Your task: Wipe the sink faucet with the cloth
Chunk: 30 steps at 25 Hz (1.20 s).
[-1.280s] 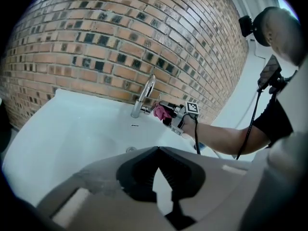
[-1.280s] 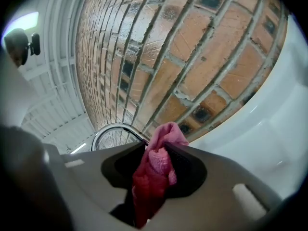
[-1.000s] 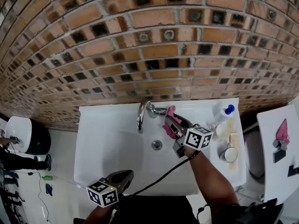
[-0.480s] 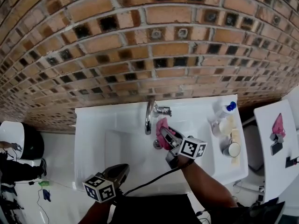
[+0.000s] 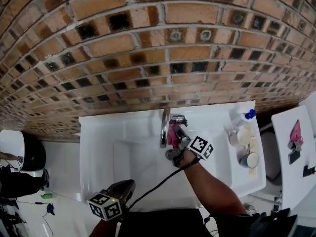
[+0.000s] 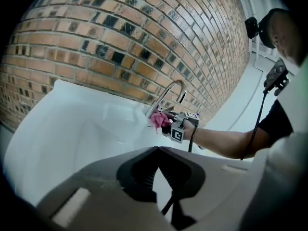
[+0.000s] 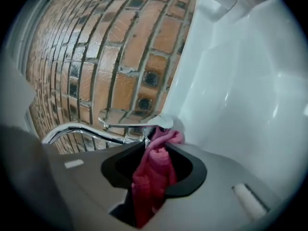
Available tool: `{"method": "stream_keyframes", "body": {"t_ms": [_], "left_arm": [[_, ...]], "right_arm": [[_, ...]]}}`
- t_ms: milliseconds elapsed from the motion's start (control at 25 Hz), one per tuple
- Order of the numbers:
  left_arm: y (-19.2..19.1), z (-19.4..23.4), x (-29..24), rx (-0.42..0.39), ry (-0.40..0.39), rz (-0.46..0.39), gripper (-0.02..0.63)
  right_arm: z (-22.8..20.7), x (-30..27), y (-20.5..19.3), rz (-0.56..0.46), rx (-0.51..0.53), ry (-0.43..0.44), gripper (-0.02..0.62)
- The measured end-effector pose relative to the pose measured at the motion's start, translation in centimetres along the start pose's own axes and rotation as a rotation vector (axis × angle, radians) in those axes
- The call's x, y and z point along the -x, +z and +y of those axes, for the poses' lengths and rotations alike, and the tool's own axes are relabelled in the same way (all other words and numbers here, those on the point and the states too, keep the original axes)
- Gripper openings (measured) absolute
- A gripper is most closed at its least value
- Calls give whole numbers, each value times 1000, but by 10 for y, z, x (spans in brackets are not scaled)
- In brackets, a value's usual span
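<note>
A chrome faucet [image 5: 164, 126] curves out over the white sink [image 5: 98, 128] below the brick wall. My right gripper [image 5: 177, 140] is shut on a pink cloth [image 5: 173, 134], which is pressed against the faucet's right side at its base. In the right gripper view the cloth [image 7: 153, 177] bunches between the jaws, its tip touching the faucet base under the lever [image 7: 137, 124], with the spout [image 7: 79, 131] to the left. My left gripper [image 5: 128, 186] hangs low at the sink's front edge, shut and holding nothing. From it I see the faucet [image 6: 169, 91] and cloth [image 6: 157, 121].
A blue-capped bottle [image 5: 243, 120], a cup [image 5: 251, 160] and small items stand on the sink's right ledge. A white surface [image 5: 291, 157] with a pink item lies further right. A black bin [image 5: 30, 152] is on the floor at left. The brick wall [image 5: 148, 58] backs the sink.
My right gripper has carried the cloth from the right of the tap in against the faucet. The left gripper has stayed low at the sink's front.
</note>
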<state>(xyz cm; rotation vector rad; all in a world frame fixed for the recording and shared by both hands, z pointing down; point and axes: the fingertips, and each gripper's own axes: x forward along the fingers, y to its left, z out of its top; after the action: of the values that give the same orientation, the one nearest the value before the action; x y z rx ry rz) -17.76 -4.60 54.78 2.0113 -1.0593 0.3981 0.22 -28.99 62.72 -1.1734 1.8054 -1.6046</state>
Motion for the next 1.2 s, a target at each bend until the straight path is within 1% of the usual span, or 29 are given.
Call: {"method": "stream_keyframes", "body": {"t_ms": [80,160,320,440,560,720,880,1000,1080,1120,1160,1200], "left_arm": [[-3,0,-1,0,-7,14,3],[-7,1,-2,4,-13,29,3],[-5,0,-6,1,-29,39,3],[-1,0,-9,-9,-37,43,3],[0,-1,-10,-13,-44,47,3],[-6,0,-8,-10,-41,53,3],[-12,1,-5,1,-31,60,3],[-11,1,-5,2,-29,53,3],[-11,0,-4,7,-31,47,3],[-12,-1,-4,12,-32,44,3],[-13,-2,-4,16,-31,42,3],[-14,-2,-3,20,-30,43,3]], "right_arm": [[2,1,7,-37,-39,-10,130],[2,4,9,-71,-102,-10,130],[10,12,14,-152,-216,42,130],[25,13,21,-196,-243,91,130],[32,11,25,-220,-255,112,129],[49,7,34,-271,-281,182,130],[54,4,35,-260,-244,200,129],[68,10,29,-213,-164,272,129],[84,20,13,-151,-92,336,127],[86,24,4,-119,-63,349,127],[81,28,-4,-94,-42,335,127],[69,30,-10,-76,-25,290,127]]}}
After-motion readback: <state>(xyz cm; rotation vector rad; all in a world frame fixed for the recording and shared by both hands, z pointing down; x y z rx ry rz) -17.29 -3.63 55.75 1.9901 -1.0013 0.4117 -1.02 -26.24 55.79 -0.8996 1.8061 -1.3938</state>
